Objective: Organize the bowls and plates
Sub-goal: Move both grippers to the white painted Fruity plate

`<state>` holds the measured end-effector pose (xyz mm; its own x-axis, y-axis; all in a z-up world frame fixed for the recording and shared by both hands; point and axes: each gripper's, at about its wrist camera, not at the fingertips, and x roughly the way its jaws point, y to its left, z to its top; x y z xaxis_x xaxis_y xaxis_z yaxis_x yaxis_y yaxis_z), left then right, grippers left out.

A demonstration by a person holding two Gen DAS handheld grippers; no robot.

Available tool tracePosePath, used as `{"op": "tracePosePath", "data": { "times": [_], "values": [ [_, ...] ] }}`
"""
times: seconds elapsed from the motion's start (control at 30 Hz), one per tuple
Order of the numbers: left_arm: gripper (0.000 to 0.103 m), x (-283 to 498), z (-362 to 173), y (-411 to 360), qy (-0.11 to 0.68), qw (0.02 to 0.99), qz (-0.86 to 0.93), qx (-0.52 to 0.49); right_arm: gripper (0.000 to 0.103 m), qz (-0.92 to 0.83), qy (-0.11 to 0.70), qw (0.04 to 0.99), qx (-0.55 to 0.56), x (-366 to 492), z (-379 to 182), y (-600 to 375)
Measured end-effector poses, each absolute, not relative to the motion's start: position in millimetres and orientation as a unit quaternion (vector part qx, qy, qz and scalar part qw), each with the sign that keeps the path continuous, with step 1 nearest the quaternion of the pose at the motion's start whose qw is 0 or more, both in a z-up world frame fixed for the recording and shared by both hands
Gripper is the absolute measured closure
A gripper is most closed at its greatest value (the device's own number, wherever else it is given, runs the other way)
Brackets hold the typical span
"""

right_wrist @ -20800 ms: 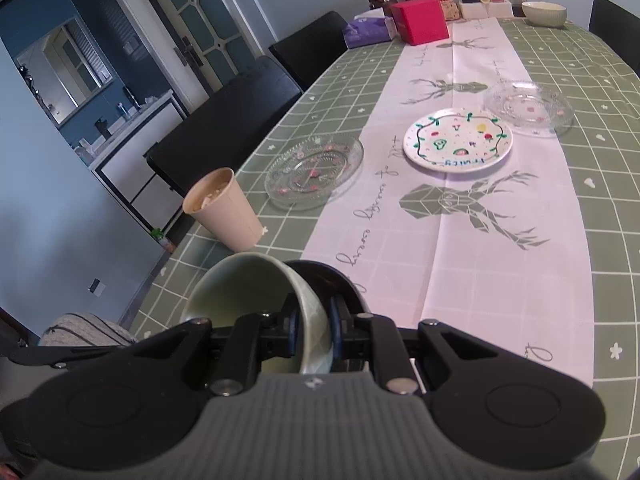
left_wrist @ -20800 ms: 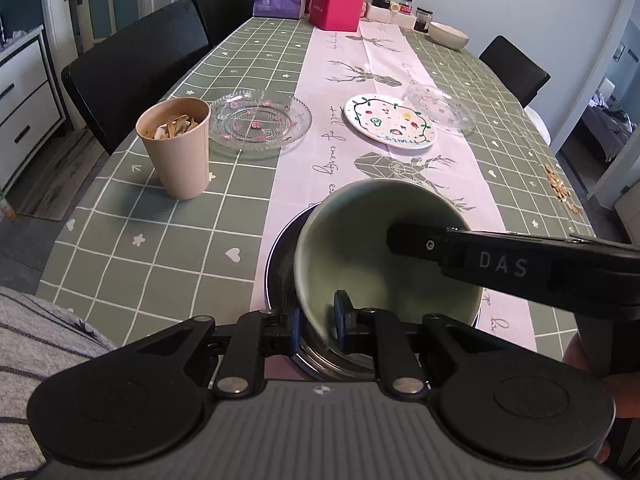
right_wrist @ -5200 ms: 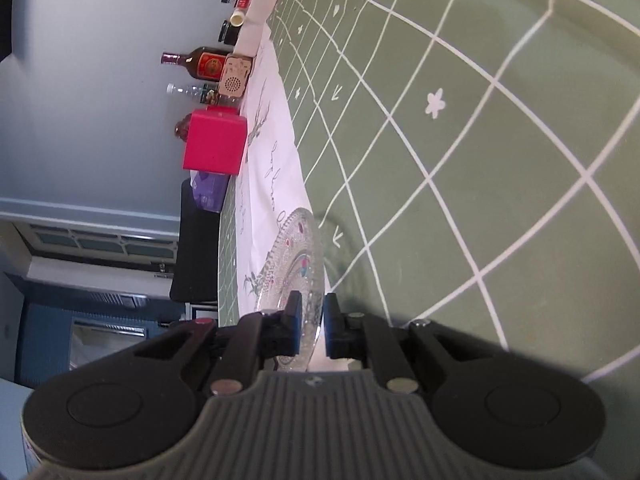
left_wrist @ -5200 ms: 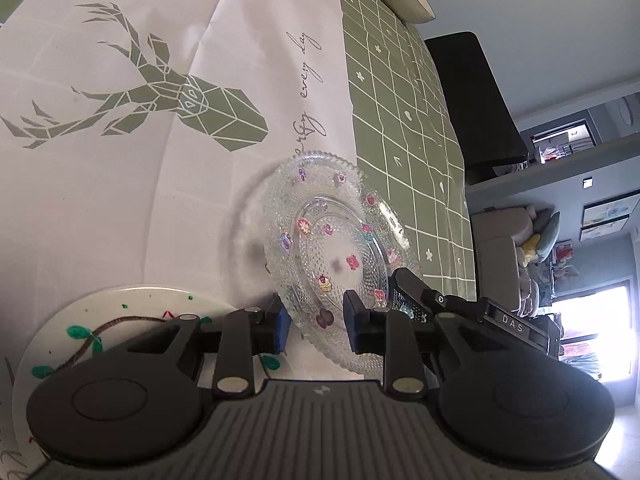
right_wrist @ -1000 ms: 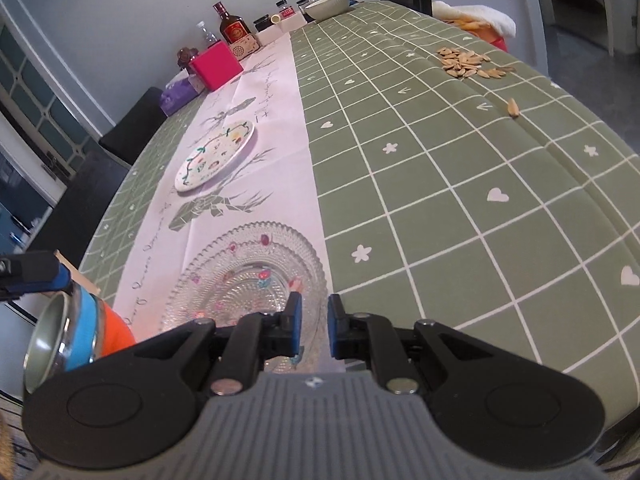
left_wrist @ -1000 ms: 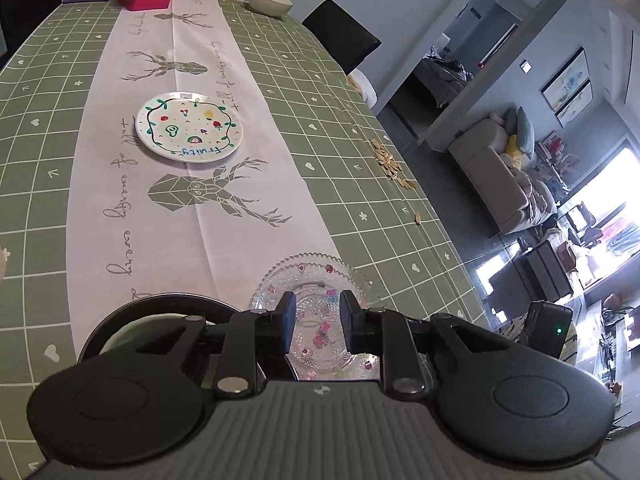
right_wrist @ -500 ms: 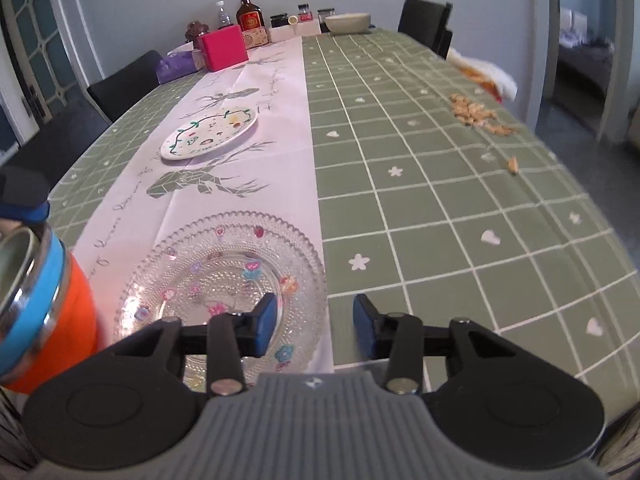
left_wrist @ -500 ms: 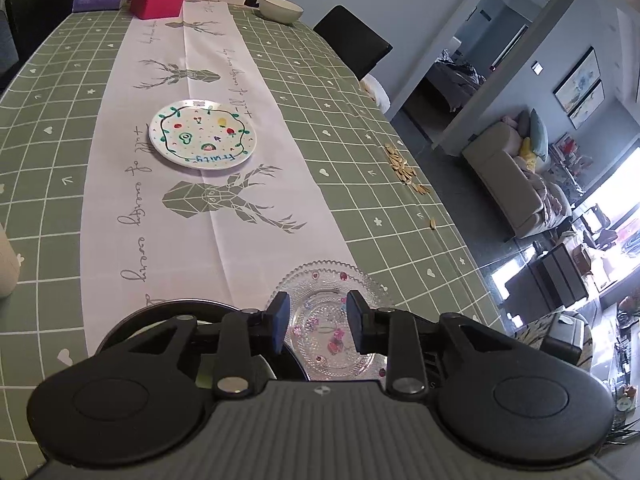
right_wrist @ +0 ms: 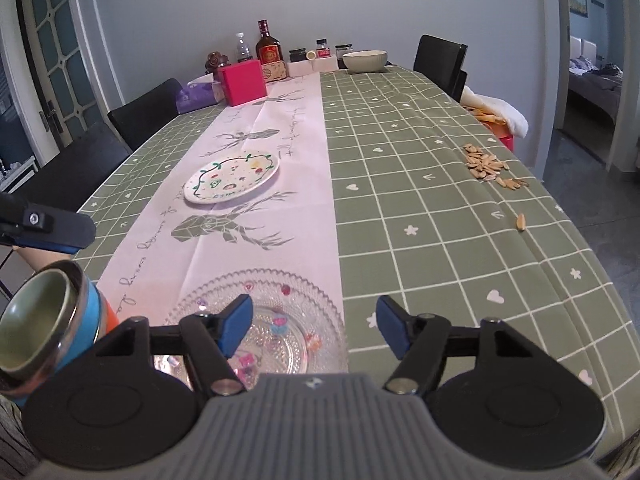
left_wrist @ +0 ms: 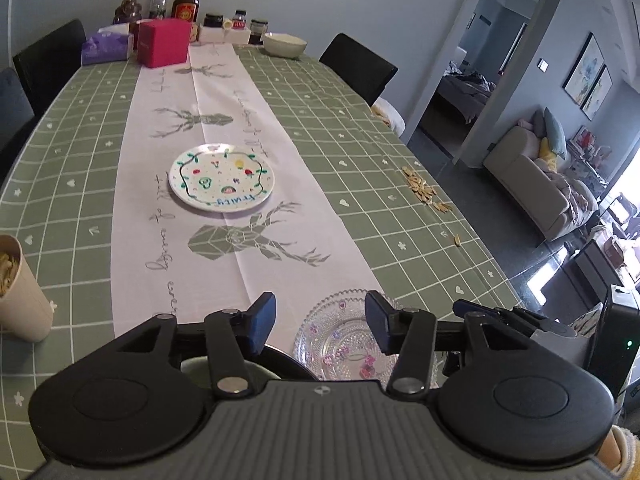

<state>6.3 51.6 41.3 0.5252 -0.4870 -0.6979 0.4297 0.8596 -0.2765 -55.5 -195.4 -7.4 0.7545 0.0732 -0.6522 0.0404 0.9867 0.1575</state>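
The clear glass plate [left_wrist: 344, 340] [right_wrist: 272, 312] with small coloured flowers lies flat on the table runner, just below both grippers. My left gripper [left_wrist: 320, 316] is opening, with the plate's far rim showing in the gap and neither pad touching it. My right gripper [right_wrist: 314, 320] is opening too, its left pad over the plate and nothing gripped. To the left stands a stack of bowls [right_wrist: 36, 324], a green one inside steel, blue and orange ones. A white painted plate [left_wrist: 222, 182] [right_wrist: 232, 178] sits mid-table. A cream bowl [left_wrist: 285, 45] [right_wrist: 365, 60] is at the far end.
A beige cup [left_wrist: 20, 292] of shells stands at the left edge. Sunflower seeds [left_wrist: 424, 190] [right_wrist: 486, 166] lie scattered on the right side. A pink box [left_wrist: 163, 42], a tissue pack, bottles and jars crowd the far end. Black chairs line both sides.
Both grippers' jaws have spread wide and come off the glass plate's rim, and the plate lies flat. The right gripper has lifted a little and rolled level.
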Motion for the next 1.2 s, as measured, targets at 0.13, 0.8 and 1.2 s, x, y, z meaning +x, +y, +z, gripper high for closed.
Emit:
{"op": "tracePosePath", "data": {
  "times": [0.13, 0.8, 1.2],
  "values": [
    [0.033, 6.8, 47.9, 56.7, 0.390, 0.884, -0.251, -0.061, 0.024, 0.019, 0.349, 0.933, 0.090, -54.4, -1.0, -195.4],
    [0.021, 80.2, 39.2, 70.6, 0.412, 0.906, -0.094, -0.030, 0.020, 0.045, 0.343, 0.937, 0.043, 25.6, 42.2, -200.1],
    [0.025, 164.0, 21.8, 100.9, 0.368, 0.927, -0.054, -0.041, 0.020, 0.091, 0.359, 0.929, 0.017, 86.4, 21.2, -201.4]
  ]
}}
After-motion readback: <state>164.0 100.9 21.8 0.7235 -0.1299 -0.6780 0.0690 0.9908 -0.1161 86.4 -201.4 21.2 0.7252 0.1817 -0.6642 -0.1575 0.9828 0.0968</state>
